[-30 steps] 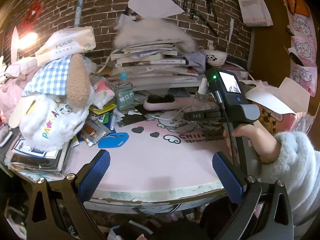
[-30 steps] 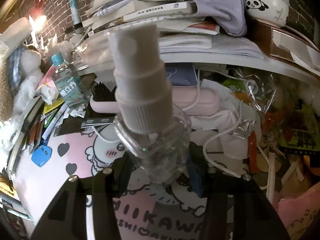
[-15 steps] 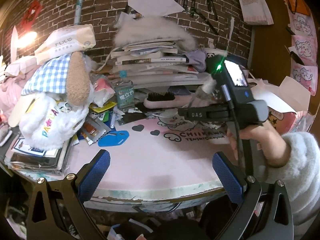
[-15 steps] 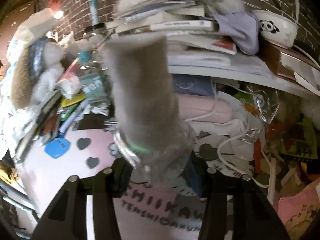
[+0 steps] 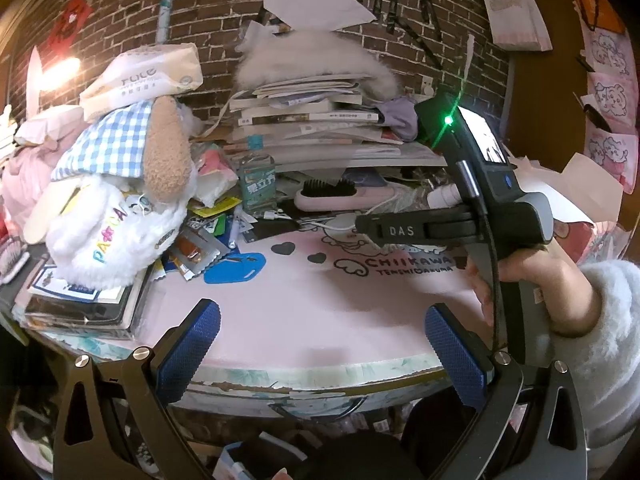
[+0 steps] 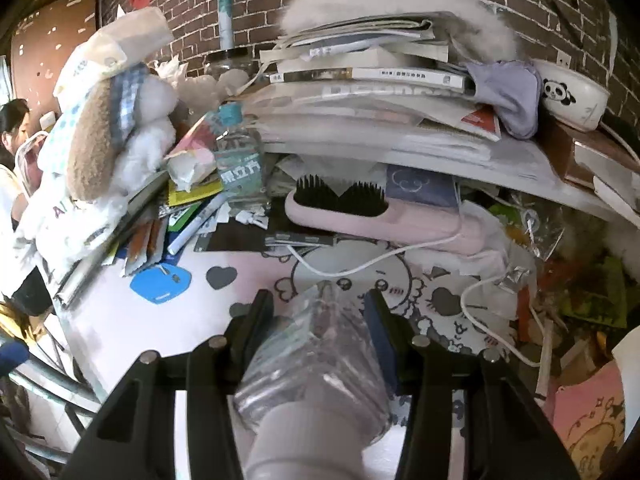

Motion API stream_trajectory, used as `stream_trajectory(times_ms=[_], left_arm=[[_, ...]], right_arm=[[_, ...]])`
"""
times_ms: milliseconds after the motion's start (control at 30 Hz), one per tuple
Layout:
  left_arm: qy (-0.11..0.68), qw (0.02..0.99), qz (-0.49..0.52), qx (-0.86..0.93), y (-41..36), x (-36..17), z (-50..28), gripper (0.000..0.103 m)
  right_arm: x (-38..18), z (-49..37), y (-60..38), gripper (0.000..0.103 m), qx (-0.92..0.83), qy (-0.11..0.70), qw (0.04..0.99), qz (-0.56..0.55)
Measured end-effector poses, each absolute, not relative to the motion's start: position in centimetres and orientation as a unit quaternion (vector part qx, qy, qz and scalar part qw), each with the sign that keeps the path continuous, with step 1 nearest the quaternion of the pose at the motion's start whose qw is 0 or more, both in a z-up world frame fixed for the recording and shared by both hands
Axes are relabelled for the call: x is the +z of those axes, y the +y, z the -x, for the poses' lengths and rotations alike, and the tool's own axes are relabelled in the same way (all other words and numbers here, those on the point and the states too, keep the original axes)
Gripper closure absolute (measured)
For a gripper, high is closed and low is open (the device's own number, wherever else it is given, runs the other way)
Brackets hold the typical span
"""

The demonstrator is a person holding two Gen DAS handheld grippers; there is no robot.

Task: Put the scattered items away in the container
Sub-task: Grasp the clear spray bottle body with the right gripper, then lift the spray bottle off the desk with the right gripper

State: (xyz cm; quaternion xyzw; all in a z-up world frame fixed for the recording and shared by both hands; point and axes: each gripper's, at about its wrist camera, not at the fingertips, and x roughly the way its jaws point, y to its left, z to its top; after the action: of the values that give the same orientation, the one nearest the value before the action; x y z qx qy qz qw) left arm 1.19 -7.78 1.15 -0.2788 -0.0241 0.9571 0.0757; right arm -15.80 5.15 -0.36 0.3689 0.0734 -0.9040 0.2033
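Observation:
A clear spray bottle (image 6: 316, 356) with a white cap lies tipped back between my right gripper's (image 6: 318, 300) fingers, cap toward the camera. The jaws are closing, and the pads press on its sides. The left wrist view shows that gripper (image 5: 372, 228) from the side, held by a hand in a fluffy white sleeve above the pink mat (image 5: 320, 300); the bottle's cap (image 5: 442, 196) sticks up behind the fingers. My left gripper (image 5: 322, 316) stands open over the mat's front edge, nothing between its blue pads. I cannot pick out a container in either view.
A plush dog (image 5: 120, 208) sits on books at the left. A book stack (image 6: 380, 92), a panda bowl (image 6: 572, 96), a water bottle (image 6: 240, 168), a pink hairbrush (image 6: 360, 212), a white cable (image 6: 360, 268) and a blue tag (image 6: 160, 284) crowd the back.
The spray bottle has tipped from upright to lying back toward the right camera. The right gripper has risen, rolled and drifted left over the mat. The left gripper has stayed put.

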Motion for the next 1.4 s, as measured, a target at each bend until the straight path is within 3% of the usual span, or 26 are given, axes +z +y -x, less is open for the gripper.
stream_trajectory(times_ms=[767, 900, 1400], left_arm=[[-0.022, 0.088, 0.285, 0.954, -6.8, 1.1, -0.5, 0.001], [-0.02, 0.089, 0.286, 0.954, -6.6, 1.1, -0.3, 0.001], [-0.026, 0.079, 0.293, 0.952, -7.2, 0.8, 0.0, 0.001]], right_arm=[[-3.2, 15.3, 7.3, 0.059, -0.883, 0.121, 0.212, -0.402], [-3.4, 15.0, 7.5, 0.065, -0.884, 0.142, 0.209, -0.393], [-0.7, 13.6, 6.8, 0.065, -0.902, 0.147, 0.222, -0.341]])
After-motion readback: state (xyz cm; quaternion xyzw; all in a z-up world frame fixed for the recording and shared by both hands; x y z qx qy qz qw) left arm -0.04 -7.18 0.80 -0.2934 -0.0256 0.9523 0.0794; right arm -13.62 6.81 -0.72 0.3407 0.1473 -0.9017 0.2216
